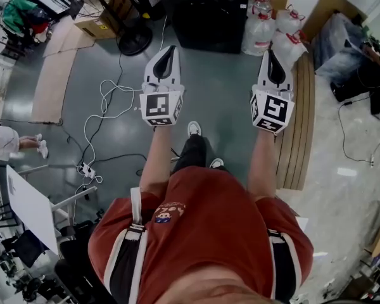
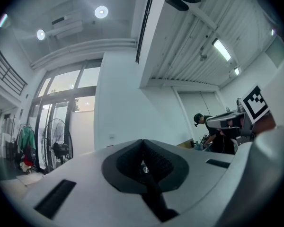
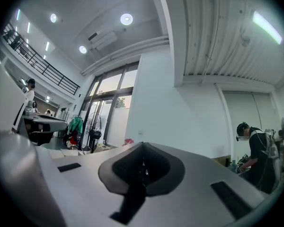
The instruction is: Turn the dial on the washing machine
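Red-clad person [image 1: 202, 233] stands well back from the washing machine [image 1: 206, 18] at twelve o'clock. Left gripper [image 1: 170, 48] and right gripper [image 1: 268, 52] are both pinched shut and empty. Nothing looks started.

This is a large, high-ceilinged workshop or test hall rather than a home. The bare grey floor [image 1: 228, 87] carries loose cables [image 1: 104, 106] running to a power strip [image 1: 85, 168], flattened cardboard [image 1: 54, 75], big water bottles [image 1: 259, 27] and stacked wooden boards [image 1: 301, 125], with a white table [image 1: 28, 204] at the edge. Looking up, there are round ceiling lights [image 2: 101, 12], a ribbed metal ceiling [image 3: 217, 32], tall windows [image 2: 68, 112], a standing fan [image 2: 59, 148] and a railed upper gallery [image 3: 42, 63]. Another person in head-worn gear [image 3: 255, 155] works at the far wall.
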